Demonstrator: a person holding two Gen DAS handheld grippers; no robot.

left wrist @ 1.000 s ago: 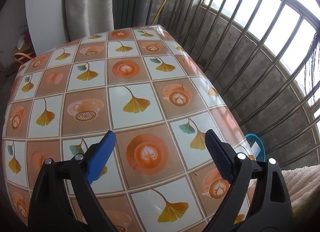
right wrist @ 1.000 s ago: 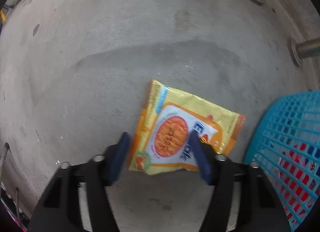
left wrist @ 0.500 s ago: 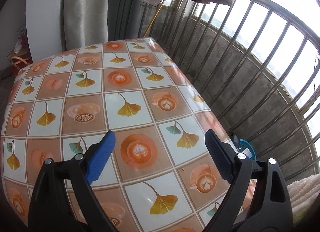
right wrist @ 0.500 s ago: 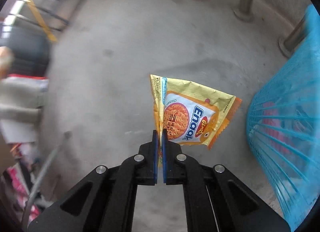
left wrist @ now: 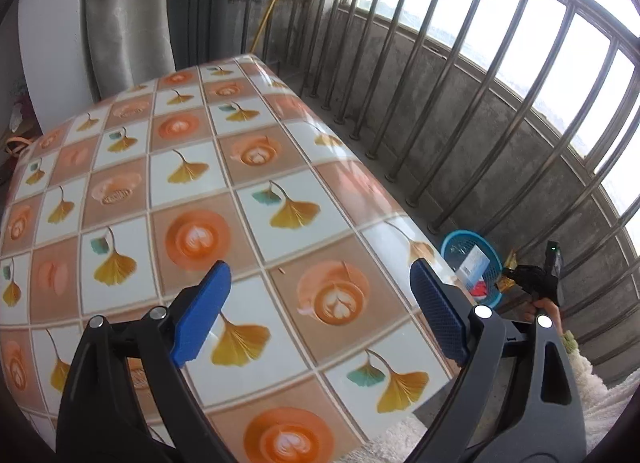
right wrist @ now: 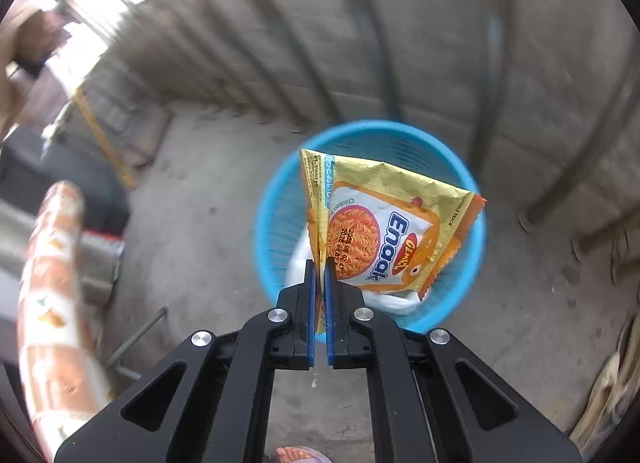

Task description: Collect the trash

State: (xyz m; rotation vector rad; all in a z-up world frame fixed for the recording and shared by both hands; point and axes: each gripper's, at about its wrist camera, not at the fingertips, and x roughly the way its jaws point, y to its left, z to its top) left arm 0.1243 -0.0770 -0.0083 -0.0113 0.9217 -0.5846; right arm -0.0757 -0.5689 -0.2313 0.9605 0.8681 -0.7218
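Note:
My right gripper [right wrist: 320, 275] is shut on the edge of a yellow noodle snack packet [right wrist: 384, 231]. The packet hangs in the air above the round blue basket [right wrist: 276, 223] on the concrete floor. White paper lies inside the basket. From the left wrist view the same blue basket [left wrist: 452, 247] shows beyond the table's far right corner, with the right gripper [left wrist: 508, 277] and its packet just beside it. My left gripper [left wrist: 316, 303] is open over the table with nothing between its blue pads.
A table with a leaf-and-coffee-cup patterned cloth [left wrist: 192, 199] fills the left wrist view. A metal railing [left wrist: 460, 103] on a low concrete wall runs along the right. A grey curtain [left wrist: 124, 19] hangs at the back. A foot [right wrist: 296, 455] shows below the right gripper.
The right gripper closed on the packet lying on the floor, lifted it and carried it over the blue basket. The left gripper shifted along the table, bringing basket and right gripper into its view.

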